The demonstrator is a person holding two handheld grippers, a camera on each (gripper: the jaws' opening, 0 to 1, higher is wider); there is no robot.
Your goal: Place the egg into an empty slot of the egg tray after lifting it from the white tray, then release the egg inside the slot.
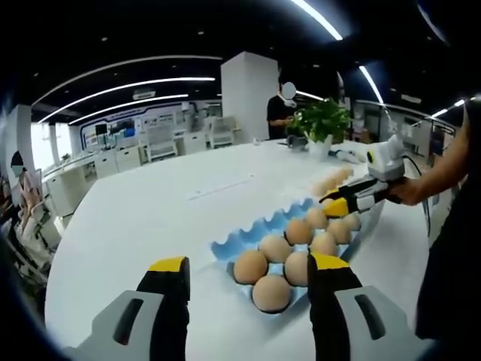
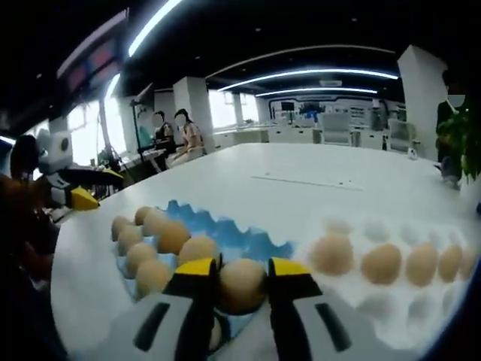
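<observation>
on the counter [image 2: 316, 169] we see the egg tray [image 2: 248, 242] lying just beside the white tray [image 2: 353, 304], eggs sitting in both. in the left gripper view a potted plant [image 1: 323, 124] stands behind the egg tray [image 1: 233, 244], at the counter's far edge, with a person behind it.

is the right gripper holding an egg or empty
Holding: the right gripper has its jaws shut on an egg, over the blue egg tray.

You're working in a large open-plan office: long ceiling light strips [image 1: 128, 89], rows of white desks [image 1: 120, 158] with chairs, a white pillar [image 1: 248, 94], a potted plant [image 1: 323, 124], people seated by windows [image 2: 176, 135], and your broad white counter [image 1: 150, 210].
</observation>
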